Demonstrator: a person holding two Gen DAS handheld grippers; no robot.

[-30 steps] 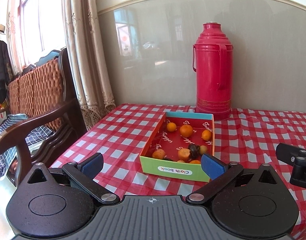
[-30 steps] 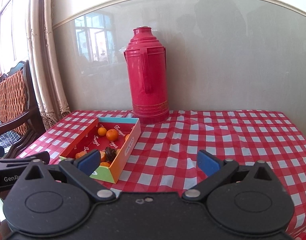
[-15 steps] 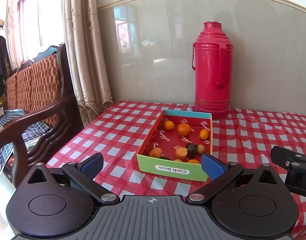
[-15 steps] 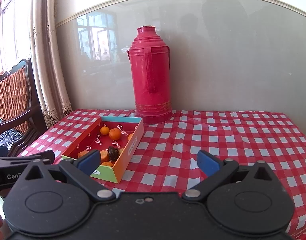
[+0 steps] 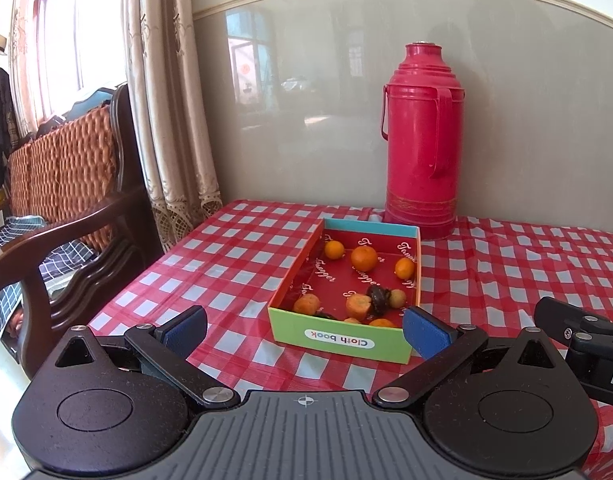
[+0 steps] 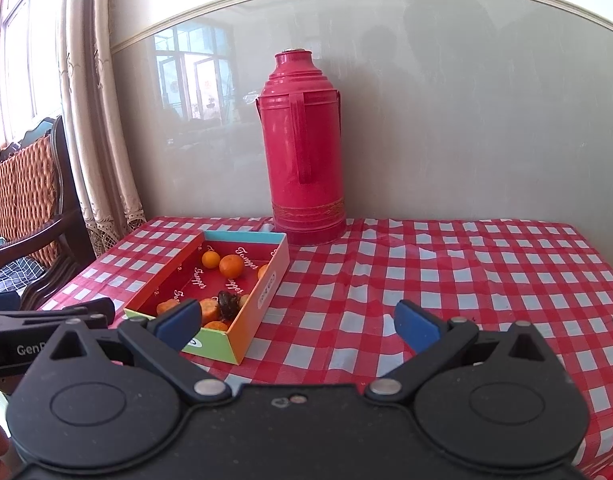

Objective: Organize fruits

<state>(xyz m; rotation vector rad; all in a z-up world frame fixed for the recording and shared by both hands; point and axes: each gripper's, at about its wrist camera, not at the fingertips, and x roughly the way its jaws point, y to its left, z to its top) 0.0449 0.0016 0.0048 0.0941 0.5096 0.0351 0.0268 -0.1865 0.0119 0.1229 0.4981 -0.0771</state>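
Two claws hang above the near edge of the worktop [image 5: 234, 248], both spread wide with nothing between their blue pads. The left claw [image 5: 305, 326] faces the green short end of the box [image 5: 338, 338], which bears the words "Cloth book". The right claw [image 6: 298, 322] points at bare checked cloth [image 6: 446, 280] to the right of the box, its left pad overlapping the box's near corner in that view. Each claw shows at the edge of the other's view.

The box stands open on the worktop, left of centre, long axis running away from the claws. Inside lie the fruits: an orange [image 5: 364, 258] flanked by two smaller ones [image 5: 333, 249] at the far end, all apart from one another. At the near end sit two rough-skinned orange pieces [image 5: 307, 303], a dark wrinkled fruit [image 5: 378, 298] touching one of them, and a small pale round fruit [image 5: 397, 299] just beside the dark one. More orange fruit lies partly hidden behind the near wall.

A red flask [image 5: 422, 136] stands upright just beyond the box's far right corner, against the wall. A wooden chair [image 5: 66, 184] stands left of the worktop, beside a curtain [image 5: 166, 100].
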